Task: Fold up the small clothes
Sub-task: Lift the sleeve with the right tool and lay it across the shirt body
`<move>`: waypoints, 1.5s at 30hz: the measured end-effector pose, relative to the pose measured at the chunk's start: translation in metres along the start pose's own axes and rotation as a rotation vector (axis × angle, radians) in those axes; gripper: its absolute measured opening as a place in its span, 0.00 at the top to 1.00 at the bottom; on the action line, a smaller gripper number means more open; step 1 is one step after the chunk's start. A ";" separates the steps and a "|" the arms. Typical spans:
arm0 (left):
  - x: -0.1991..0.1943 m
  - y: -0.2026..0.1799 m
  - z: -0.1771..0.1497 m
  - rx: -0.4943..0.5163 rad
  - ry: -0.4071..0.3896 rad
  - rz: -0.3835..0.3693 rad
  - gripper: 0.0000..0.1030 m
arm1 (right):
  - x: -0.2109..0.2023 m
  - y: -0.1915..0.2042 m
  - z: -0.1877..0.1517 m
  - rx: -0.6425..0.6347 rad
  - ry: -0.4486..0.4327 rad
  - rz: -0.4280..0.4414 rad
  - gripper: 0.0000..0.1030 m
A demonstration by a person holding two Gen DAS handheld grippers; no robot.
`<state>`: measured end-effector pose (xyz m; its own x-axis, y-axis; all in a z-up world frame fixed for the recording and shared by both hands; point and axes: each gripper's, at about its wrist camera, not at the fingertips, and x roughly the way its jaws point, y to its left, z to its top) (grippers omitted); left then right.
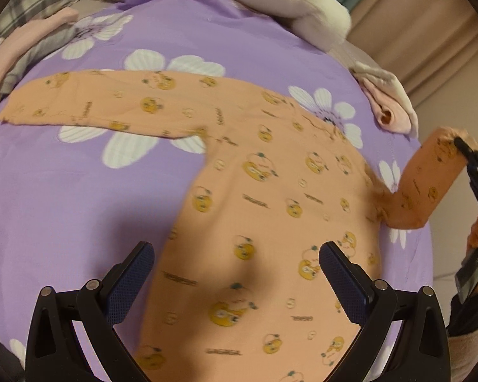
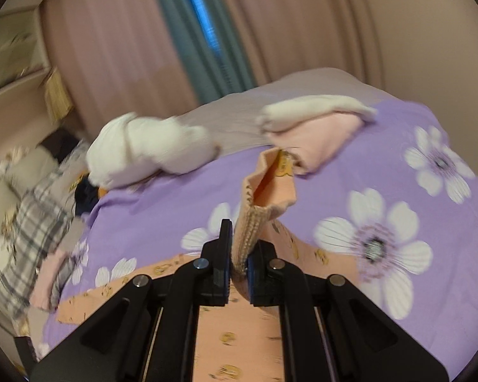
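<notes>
An orange long-sleeved top (image 1: 271, 210) printed with yellow cartoon faces lies spread on the purple flowered bedspread (image 1: 63, 197). One sleeve (image 1: 89, 102) stretches flat toward the left. The other sleeve (image 1: 427, 178) is lifted off the bed at the right edge, its ribbed cuff (image 2: 250, 232) pinched between the pads of my right gripper (image 2: 239, 273). That gripper (image 1: 462, 146) shows at the far right of the left wrist view, held by a hand. My left gripper (image 1: 235, 270) hovers open above the lower body of the top, touching nothing.
A folded pink and white garment (image 1: 392, 105) lies by the right edge of the bed, and another folded pink and grey pile (image 1: 22, 54) at the far left. A white plush (image 2: 149, 149) and plaid bedding (image 2: 38, 232) sit at the head. Curtains (image 2: 143, 47) hang behind.
</notes>
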<state>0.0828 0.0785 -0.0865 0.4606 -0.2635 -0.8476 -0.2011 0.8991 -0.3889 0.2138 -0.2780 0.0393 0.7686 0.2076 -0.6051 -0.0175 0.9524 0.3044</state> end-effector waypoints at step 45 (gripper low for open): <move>0.108 -0.025 0.091 -0.112 0.075 -0.402 0.40 | 0.042 -0.020 -0.166 0.032 0.330 0.184 0.55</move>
<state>0.2162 0.0593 -0.1355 0.4584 -0.6137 -0.6428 -0.1129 0.6772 -0.7271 0.1405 -0.2515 -0.1147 0.5071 0.4404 -0.7409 -0.1122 0.8860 0.4499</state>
